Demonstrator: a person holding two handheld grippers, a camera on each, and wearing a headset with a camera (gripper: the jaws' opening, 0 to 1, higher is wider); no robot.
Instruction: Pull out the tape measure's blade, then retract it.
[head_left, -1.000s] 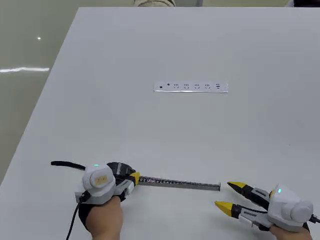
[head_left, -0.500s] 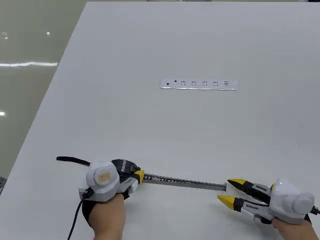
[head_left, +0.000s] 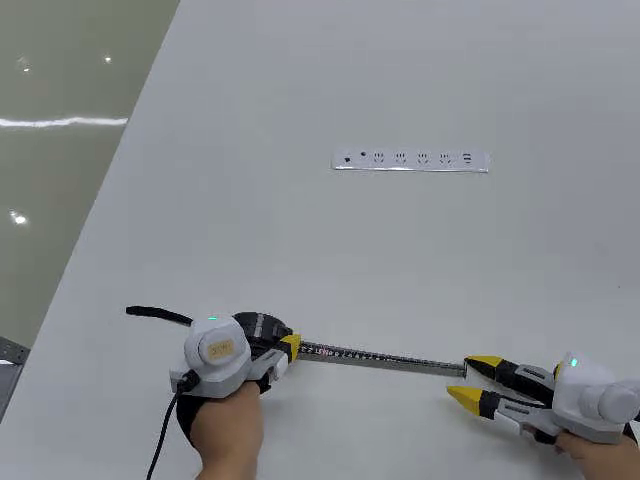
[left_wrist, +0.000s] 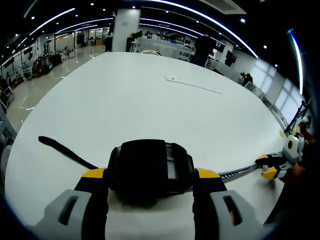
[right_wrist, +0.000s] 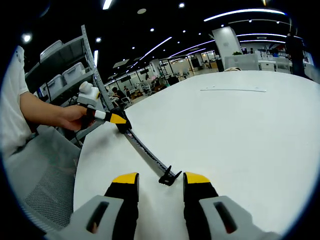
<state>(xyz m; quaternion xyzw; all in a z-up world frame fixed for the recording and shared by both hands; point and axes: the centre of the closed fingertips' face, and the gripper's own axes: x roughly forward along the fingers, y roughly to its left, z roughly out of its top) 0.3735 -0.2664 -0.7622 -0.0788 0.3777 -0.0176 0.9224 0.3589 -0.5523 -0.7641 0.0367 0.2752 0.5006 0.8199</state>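
The black tape measure case (head_left: 262, 330) rests on the white table near its front left, and my left gripper (head_left: 286, 349) is shut on that case (left_wrist: 150, 167). Its blade (head_left: 380, 358) lies pulled out flat to the right, ending in a dark hook (head_left: 464, 369). My right gripper (head_left: 473, 379) stands open just past the hook (right_wrist: 169, 177), which lies between and slightly ahead of its yellow-tipped fingers (right_wrist: 125, 179) without being held. A black wrist strap (head_left: 155, 314) trails left from the case.
A white power strip (head_left: 411, 160) lies flat farther back at the table's middle. The table's left edge (head_left: 100, 210) drops to a glossy floor. In the right gripper view, metal shelving (right_wrist: 75, 65) with bins stands behind the person's arm.
The head camera has shifted, moving everything right in the picture. My right gripper has closed in on the blade's hook, which now sits between its open fingertips. The left gripper stays on the case.
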